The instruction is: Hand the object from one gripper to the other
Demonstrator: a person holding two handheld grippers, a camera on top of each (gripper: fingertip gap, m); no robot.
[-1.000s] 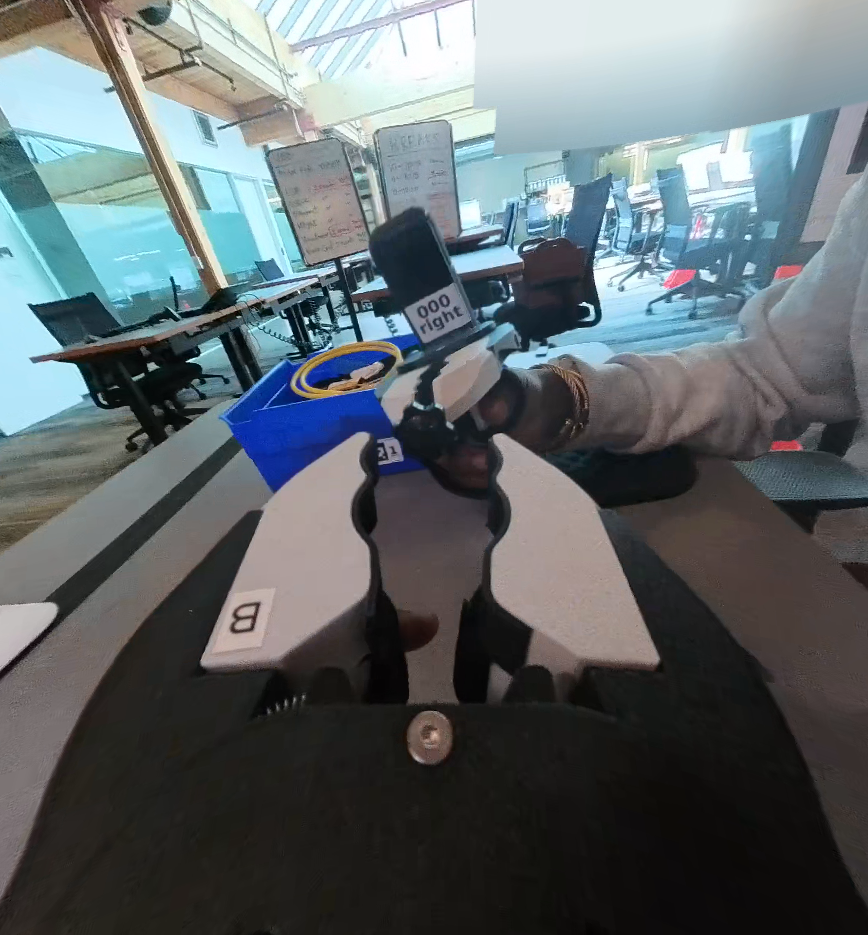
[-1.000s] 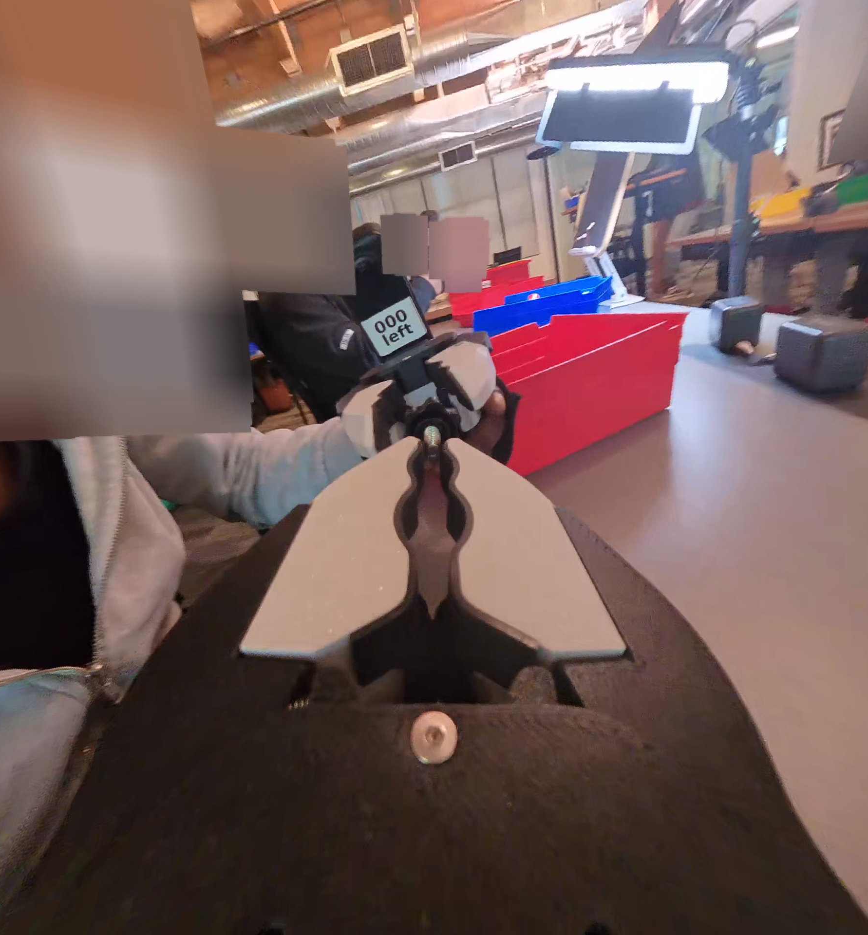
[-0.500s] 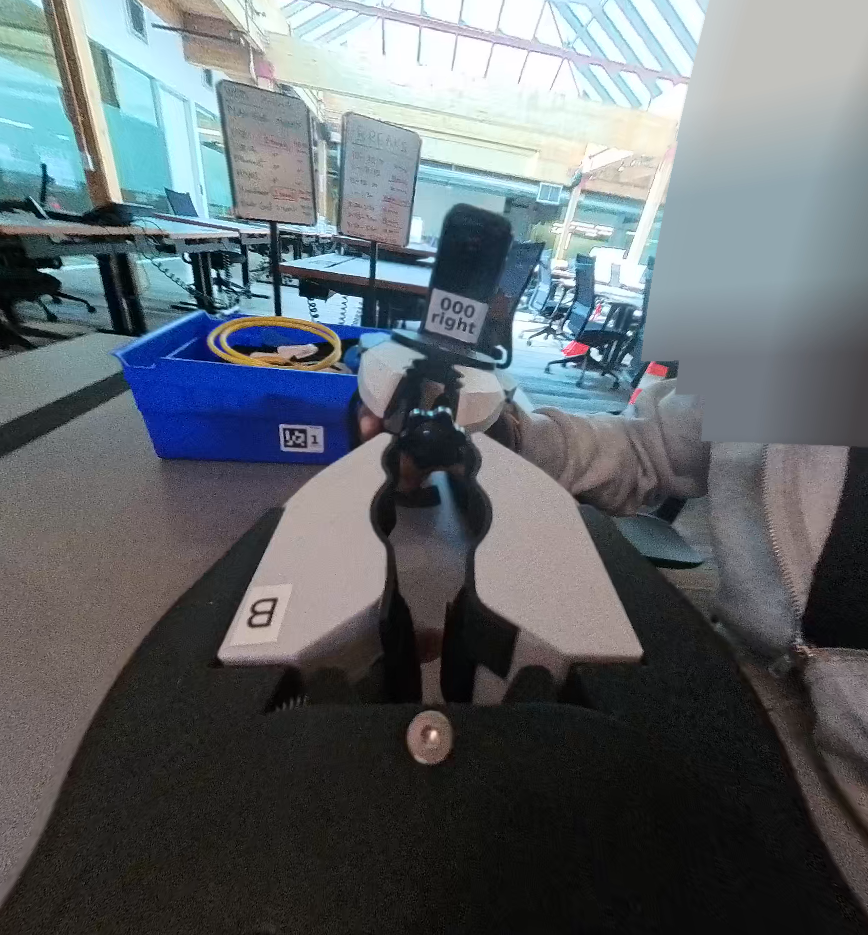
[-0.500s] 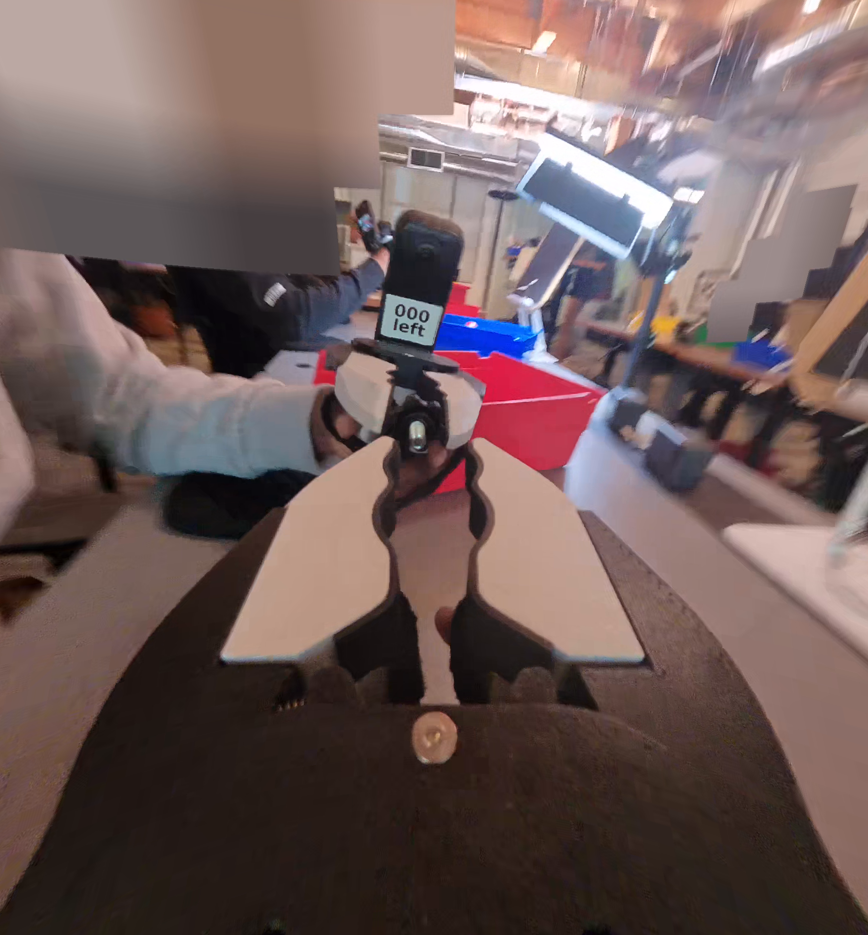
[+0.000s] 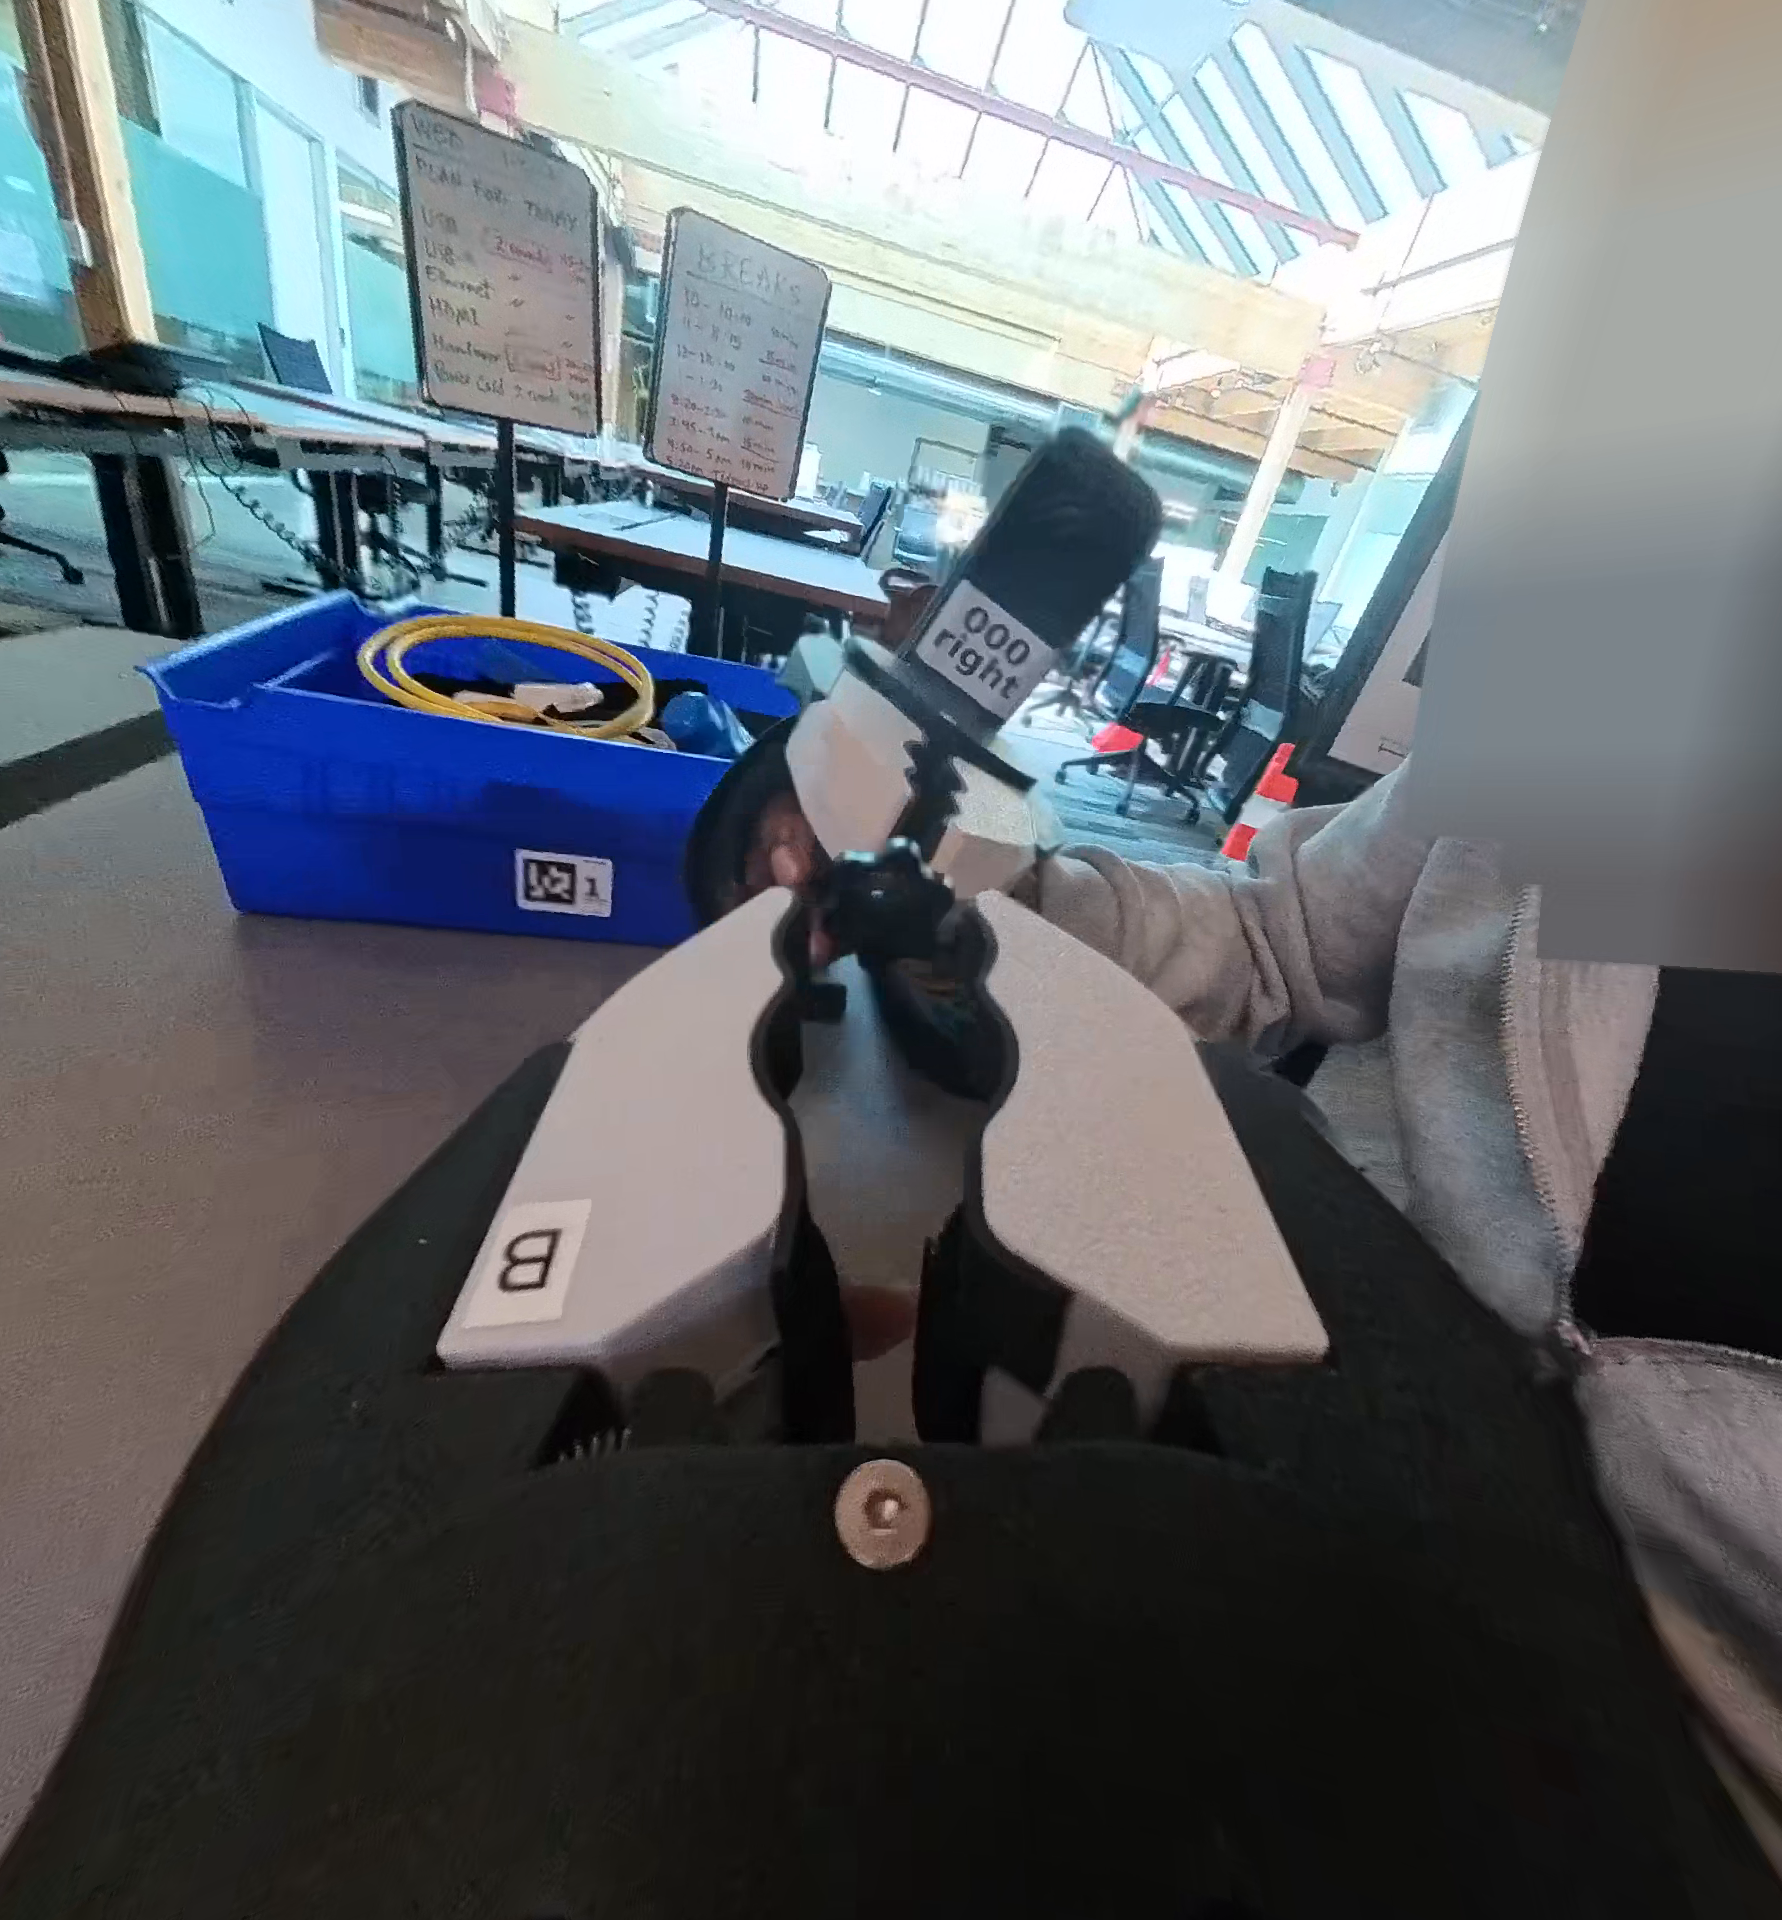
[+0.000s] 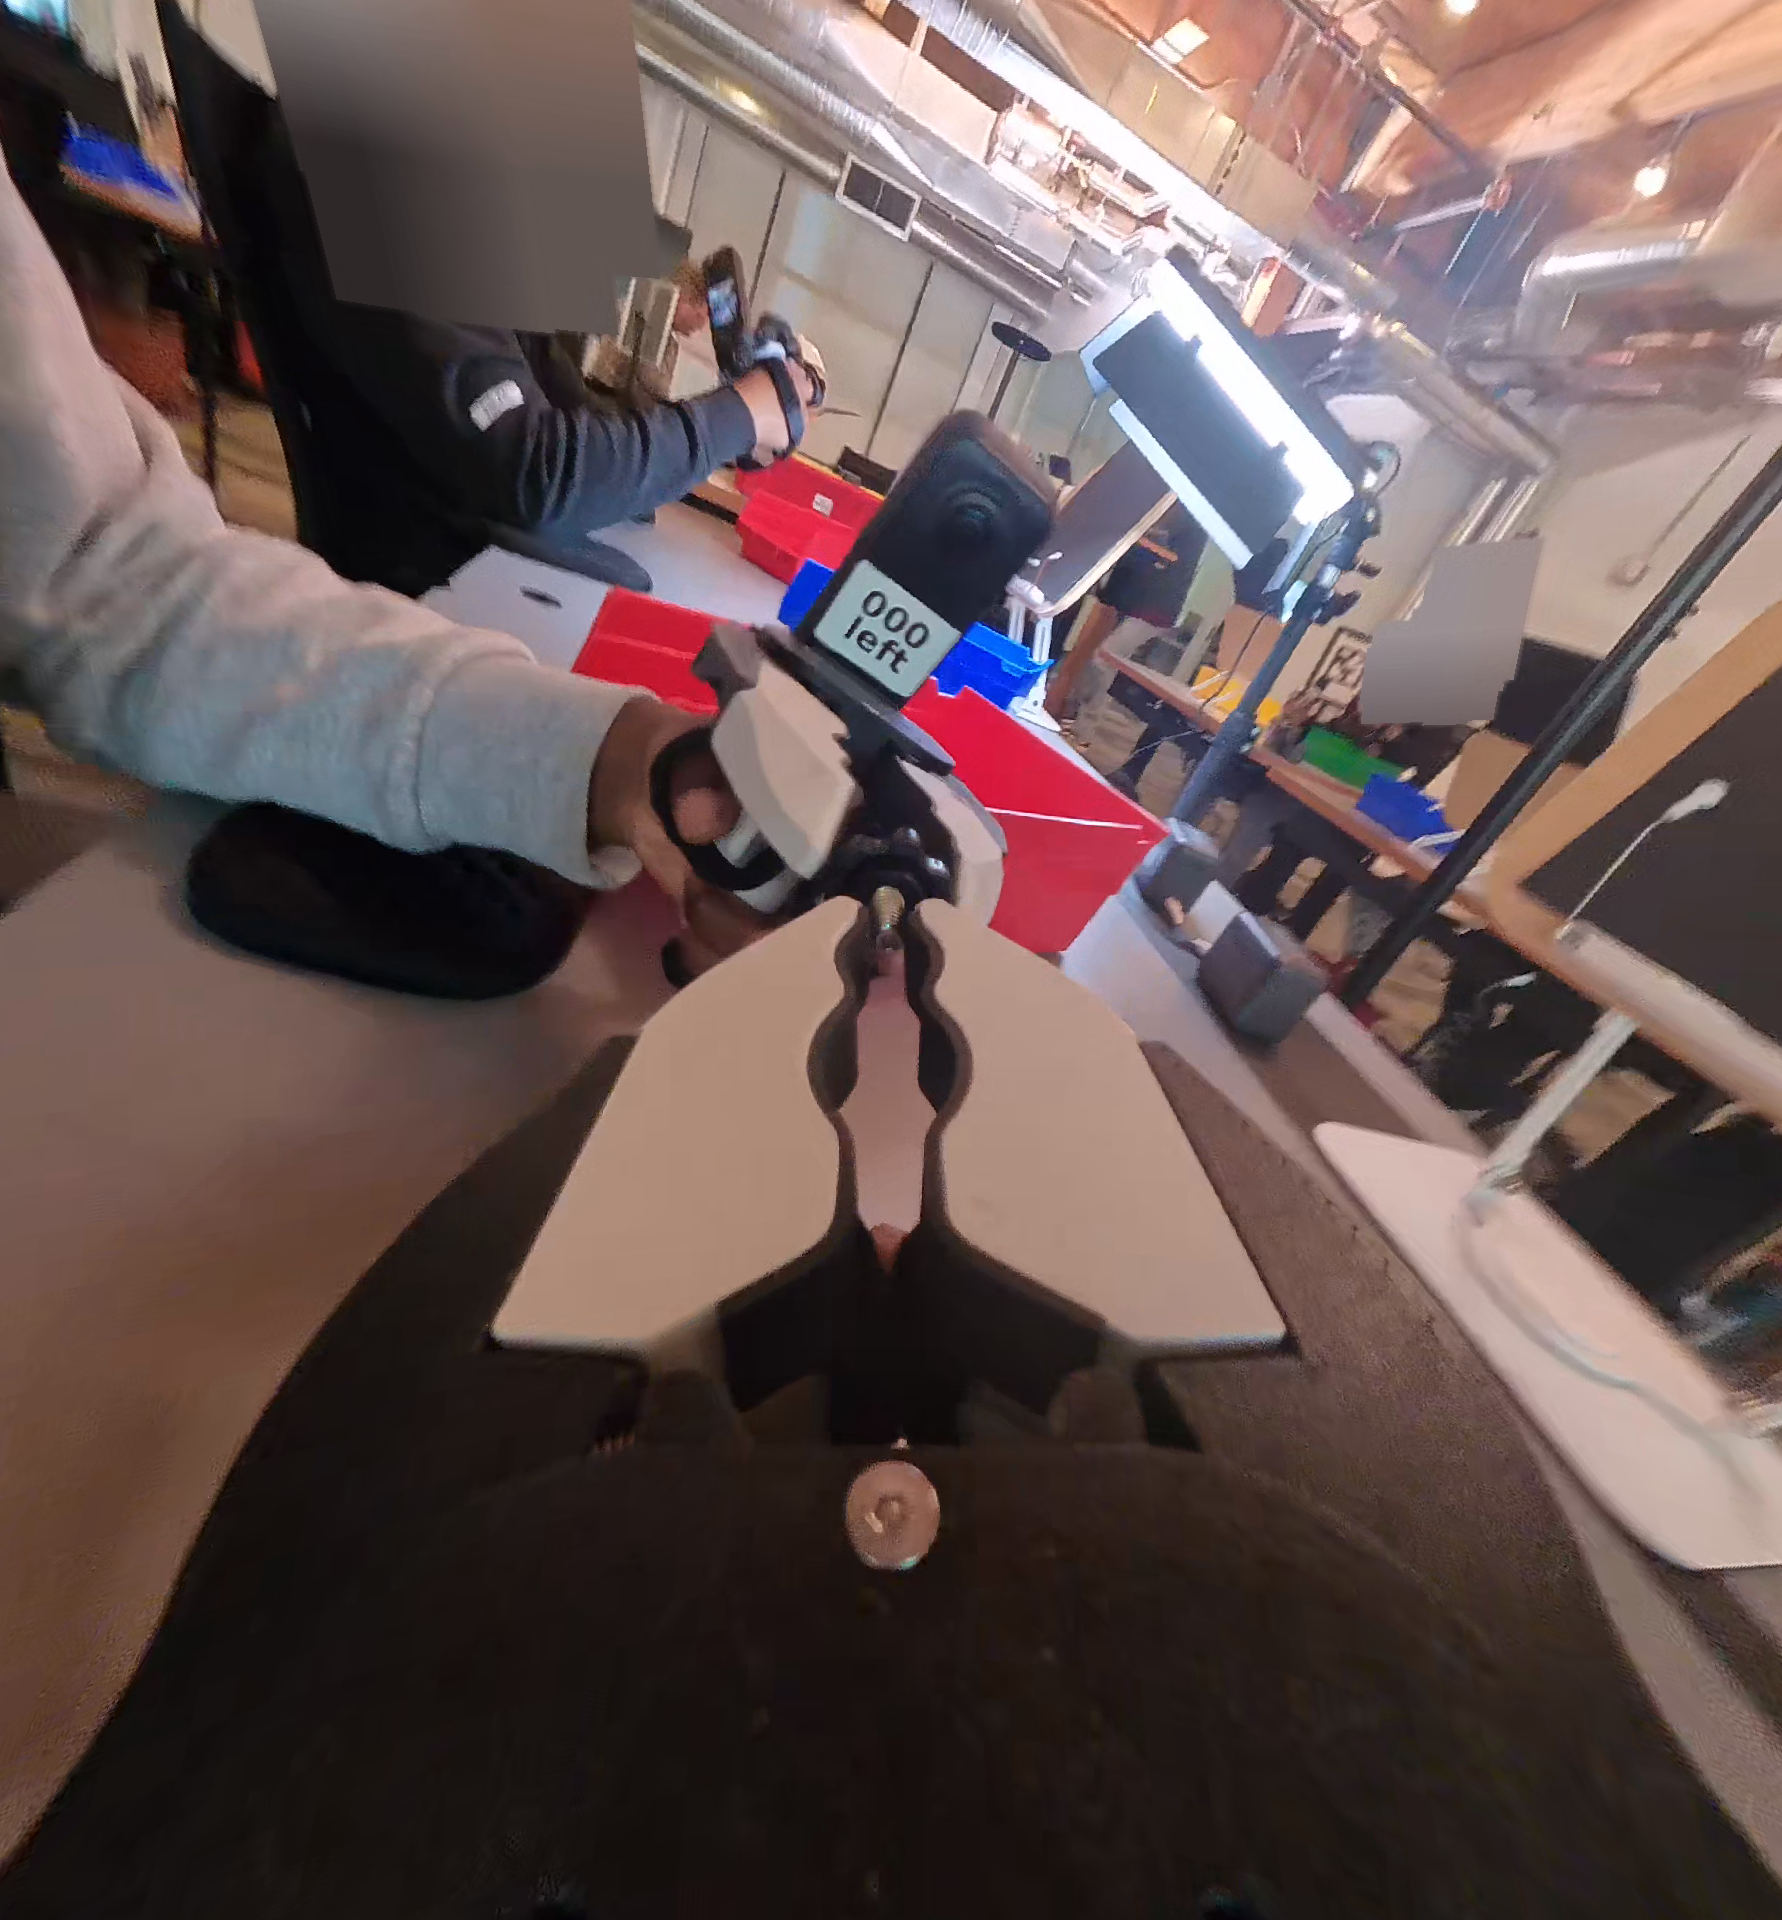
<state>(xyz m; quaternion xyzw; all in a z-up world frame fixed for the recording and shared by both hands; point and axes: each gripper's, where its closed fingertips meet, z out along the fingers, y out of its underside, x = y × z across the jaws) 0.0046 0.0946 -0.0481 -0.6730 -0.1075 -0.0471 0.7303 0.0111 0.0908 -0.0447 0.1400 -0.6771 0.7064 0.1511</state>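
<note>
The object is a small black knob (image 5: 882, 883) with a metal threaded stud (image 6: 885, 923). My left gripper (image 5: 882, 920) is shut on the knob, which sits between its grey fingertips above the table. My right gripper (image 6: 887, 920) faces it head on with only a narrow gap between its fingers, and the stud end sits between its tips. In the left wrist view the right gripper (image 5: 902, 857) is tilted just behind the knob. In the right wrist view the left gripper (image 6: 892, 868) holds the knob (image 6: 902, 860). A hand in a grey sleeve holds each tool.
A blue bin (image 5: 399, 821) with a coiled yellow cable (image 5: 502, 675) stands on the grey table (image 5: 139, 1039) at the left. A red bin (image 6: 1053, 831), grey blocks (image 6: 1261, 987) and a white lamp base (image 6: 1593, 1351) are on the right side. Another person (image 6: 513, 436) works behind. Both grippers' tips are close together, under 4 cm apart.
The left gripper closed from open onto the knob. The right gripper opened half a second ago and has narrowed again around the stud. Both tools have tilted.
</note>
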